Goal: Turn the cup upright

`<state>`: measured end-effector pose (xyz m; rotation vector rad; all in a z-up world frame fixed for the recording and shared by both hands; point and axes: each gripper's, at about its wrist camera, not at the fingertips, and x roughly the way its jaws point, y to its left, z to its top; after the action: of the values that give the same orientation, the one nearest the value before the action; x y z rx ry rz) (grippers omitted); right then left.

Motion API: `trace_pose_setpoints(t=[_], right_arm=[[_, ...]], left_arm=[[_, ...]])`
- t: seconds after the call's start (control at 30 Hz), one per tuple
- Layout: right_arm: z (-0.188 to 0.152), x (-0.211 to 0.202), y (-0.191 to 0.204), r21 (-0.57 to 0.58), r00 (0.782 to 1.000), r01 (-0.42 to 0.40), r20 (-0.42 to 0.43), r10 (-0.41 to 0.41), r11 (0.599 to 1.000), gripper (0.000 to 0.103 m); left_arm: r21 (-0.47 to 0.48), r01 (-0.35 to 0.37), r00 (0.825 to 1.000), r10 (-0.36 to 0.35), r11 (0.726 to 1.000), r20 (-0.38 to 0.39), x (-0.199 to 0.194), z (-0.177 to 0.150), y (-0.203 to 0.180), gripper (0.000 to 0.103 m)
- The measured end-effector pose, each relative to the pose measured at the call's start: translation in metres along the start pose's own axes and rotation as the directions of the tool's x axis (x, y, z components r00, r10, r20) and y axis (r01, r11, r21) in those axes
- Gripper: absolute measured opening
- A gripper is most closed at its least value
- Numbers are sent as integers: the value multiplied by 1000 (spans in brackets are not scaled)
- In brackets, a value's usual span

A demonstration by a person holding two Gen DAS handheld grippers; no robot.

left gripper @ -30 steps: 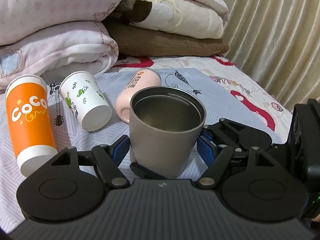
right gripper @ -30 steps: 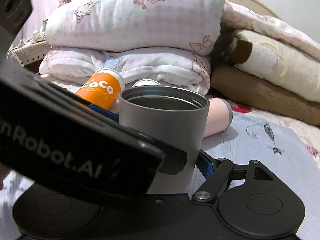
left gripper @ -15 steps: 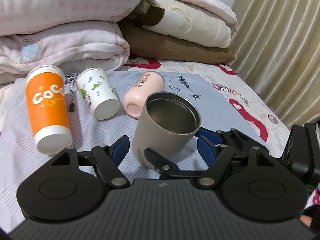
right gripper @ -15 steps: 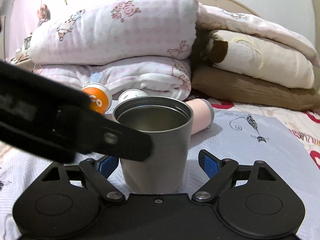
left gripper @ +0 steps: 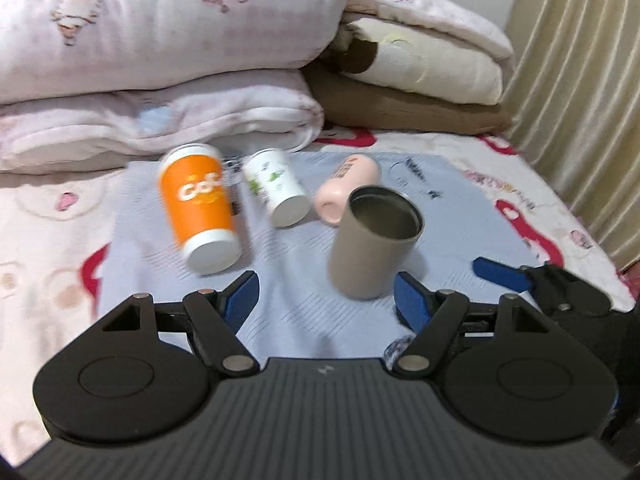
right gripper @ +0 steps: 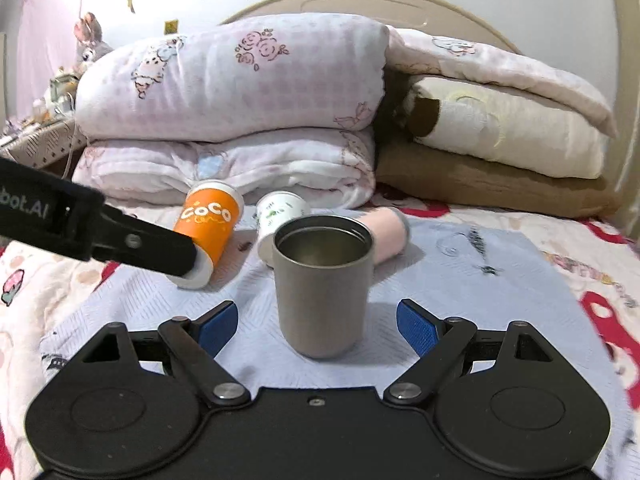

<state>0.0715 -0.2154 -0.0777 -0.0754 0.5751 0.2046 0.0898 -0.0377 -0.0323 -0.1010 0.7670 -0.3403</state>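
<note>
Grey metal cup (right gripper: 323, 286) stands upright, mouth up, on the light blue mat (right gripper: 500, 292), centre of the right wrist frame. Right gripper (right gripper: 318, 322): jaws spread wide, blue pads (right gripper: 416, 326) either side of the cup, not touching it. Left gripper (left gripper: 326, 296): also spread wide, holding nothing (cup sits right of its centre line). Behind, upper middle: orange "coco" cup (right gripper: 210, 230), white leaf-print cup (right gripper: 276, 218) and pink cup (right gripper: 386, 232), all lying tipped over.

Bed (right gripper: 520, 264), folded quilts (right gripper: 240, 92), perhaps curtain (left gripper: 580, 80).
</note>
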Motion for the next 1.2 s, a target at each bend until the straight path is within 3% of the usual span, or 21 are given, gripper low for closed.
trace_pose_setpoints(t=[0.37,0.67,1.2], right_arm=[[17,-76,11,-25,1000,12,2,-12,1000,89],[24,-125,14,13,999,30,31,-30,999,89],[28,-135,24,27,997,63,38,-64,998,90]], left_arm=[[-10,-39,999,39,999,-2,-69,-11,3,74],[15,-97,993,96,995,66,-107,-21,7,74],[-2,-136,985,136,991,106,-122,-30,13,77]])
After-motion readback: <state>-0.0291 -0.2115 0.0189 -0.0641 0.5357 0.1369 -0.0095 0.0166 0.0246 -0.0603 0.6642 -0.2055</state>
